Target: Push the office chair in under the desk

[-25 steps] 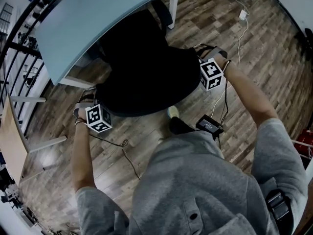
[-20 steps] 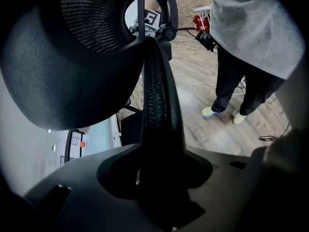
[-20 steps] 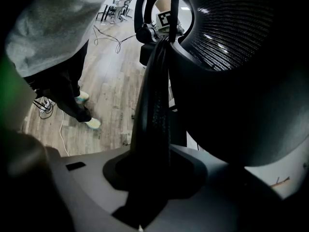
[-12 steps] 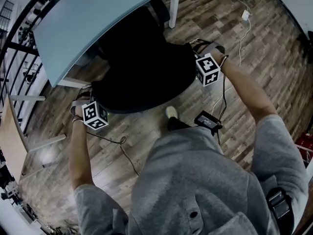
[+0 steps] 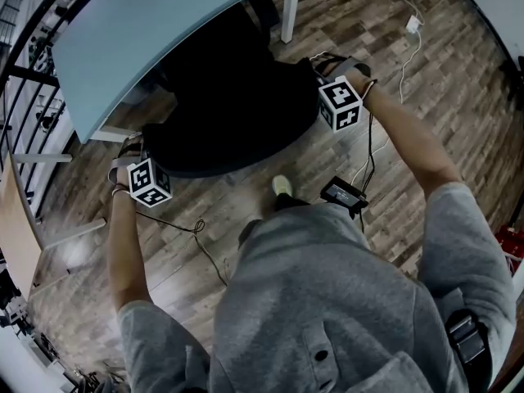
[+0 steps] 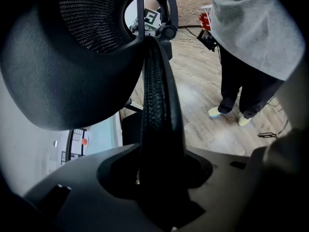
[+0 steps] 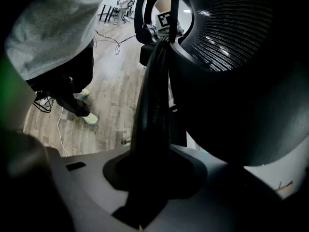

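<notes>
A black office chair (image 5: 229, 97) stands partly under the light blue desk (image 5: 139, 23) in the head view. My left gripper (image 5: 133, 149) is at the left edge of its backrest and my right gripper (image 5: 323, 64) at the right edge. In the left gripper view the backrest's black ridged rim (image 6: 159, 105) runs straight between the jaws of the left gripper (image 6: 159, 178), which is shut on it. The right gripper (image 7: 149, 178) is likewise shut on the rim (image 7: 152, 95) on its side. The mesh back (image 7: 231, 33) fills much of both gripper views.
The desk's white leg (image 5: 287, 6) stands just right of the chair. Cables and a white adapter (image 5: 416, 24) lie on the wood floor at right, another cable (image 5: 196, 236) at left. A dark railing (image 5: 24, 80) runs along the far left. The person's shoe (image 5: 282, 187) is behind the chair.
Both grippers and the chair have moved toward the desk, up in the head view. More of the chair now lies beneath the desktop. The person has stepped after it.
</notes>
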Demonstrator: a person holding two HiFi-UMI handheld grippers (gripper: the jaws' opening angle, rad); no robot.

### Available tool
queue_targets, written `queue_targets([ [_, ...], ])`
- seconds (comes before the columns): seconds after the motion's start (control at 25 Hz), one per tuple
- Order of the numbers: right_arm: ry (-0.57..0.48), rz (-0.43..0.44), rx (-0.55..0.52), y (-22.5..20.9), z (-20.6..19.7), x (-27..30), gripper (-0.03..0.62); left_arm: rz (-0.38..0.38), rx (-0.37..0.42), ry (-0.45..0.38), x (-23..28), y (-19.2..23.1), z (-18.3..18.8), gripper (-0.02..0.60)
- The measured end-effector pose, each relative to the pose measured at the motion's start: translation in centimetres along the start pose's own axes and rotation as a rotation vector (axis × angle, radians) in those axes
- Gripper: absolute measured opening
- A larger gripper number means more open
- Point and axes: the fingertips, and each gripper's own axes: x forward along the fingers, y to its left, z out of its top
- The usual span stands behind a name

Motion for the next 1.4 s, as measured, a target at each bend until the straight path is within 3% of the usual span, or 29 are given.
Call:
queue_targets([
  [1.4, -0.007, 0.000, -0.006, -6.4, -4.3, 4.0, 0.121, -0.027, -0.019, 0.029, 4.7, 6.4, -0.8, 0.198],
])
